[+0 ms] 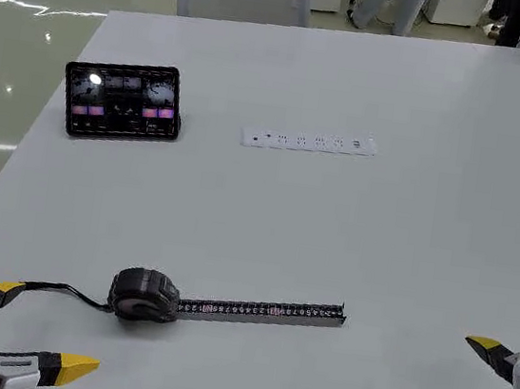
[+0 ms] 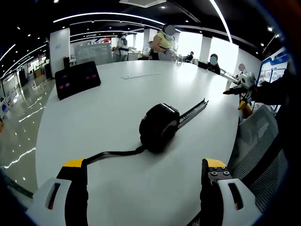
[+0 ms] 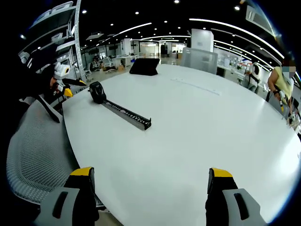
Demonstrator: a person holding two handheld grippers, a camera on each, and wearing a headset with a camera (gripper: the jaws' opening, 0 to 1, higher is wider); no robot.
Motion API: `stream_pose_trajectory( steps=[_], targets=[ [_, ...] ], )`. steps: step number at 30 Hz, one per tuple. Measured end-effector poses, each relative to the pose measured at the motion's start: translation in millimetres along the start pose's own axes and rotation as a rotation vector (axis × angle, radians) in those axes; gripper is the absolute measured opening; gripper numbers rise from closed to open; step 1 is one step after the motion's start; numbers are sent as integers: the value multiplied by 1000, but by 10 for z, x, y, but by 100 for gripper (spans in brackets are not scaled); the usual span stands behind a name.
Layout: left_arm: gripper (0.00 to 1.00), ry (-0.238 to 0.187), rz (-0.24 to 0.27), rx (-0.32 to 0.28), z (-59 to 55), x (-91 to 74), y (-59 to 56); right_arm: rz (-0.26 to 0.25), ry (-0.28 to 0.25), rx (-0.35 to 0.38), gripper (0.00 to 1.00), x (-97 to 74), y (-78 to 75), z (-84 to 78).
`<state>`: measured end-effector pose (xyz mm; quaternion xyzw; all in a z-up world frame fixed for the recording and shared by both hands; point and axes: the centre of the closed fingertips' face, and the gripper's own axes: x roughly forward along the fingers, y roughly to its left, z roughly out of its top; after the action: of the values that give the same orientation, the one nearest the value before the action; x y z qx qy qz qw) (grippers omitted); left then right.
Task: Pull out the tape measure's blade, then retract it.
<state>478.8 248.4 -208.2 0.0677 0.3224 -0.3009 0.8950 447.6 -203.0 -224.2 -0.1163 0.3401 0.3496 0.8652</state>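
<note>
At the left, the left gripper (image 1: 36,326) hangs low over the near edge of the white table (image 1: 428,226). Its two yellow-tipped fingers (image 1: 75,362) are spread wide and hold nothing.

Just to the right of them sits the tape measure (image 1: 143,294), a round black case lying on the table. A thin black strap (image 1: 65,292) runs from the case back to the far finger of the left gripper. It comes right up to that tip, but I cannot tell if it touches.

From the case, the blade (image 1: 264,310) lies flat on the table. It is already pulled out, and its long line runs from left to right. The hook end (image 1: 342,313) points toward the right side.

At the far right is the right gripper (image 1: 451,385). Its fingers are spread wide too, with nothing between them. It is well apart from the hook end, with bare table between.

So the left gripper is nearer the case, and the right gripper is nearer the blade's tip. I think letting the blade go back in is the part left to do.
</note>
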Motion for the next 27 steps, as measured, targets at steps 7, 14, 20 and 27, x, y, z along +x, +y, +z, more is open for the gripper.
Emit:
stream_pose_trajectory(
  steps=[7, 14, 20, 27],
  targets=[
    [99, 12, -18, 7, -20, 6, -53, 3, 17, -14, 99, -24, -24, -61],
    [99, 15, -4, 17, 26, -1, -34, -4, 21, -11, 99, -49, -39, -77],
    [99, 25, -4, -1, 52, 27, -87, -8, 21, -22, 99, -74, -110, -39],
    [99, 9, 3, -23, 121, 67, -124, 33, 45, -56, 99, -102, -74, 55]
  ],
)
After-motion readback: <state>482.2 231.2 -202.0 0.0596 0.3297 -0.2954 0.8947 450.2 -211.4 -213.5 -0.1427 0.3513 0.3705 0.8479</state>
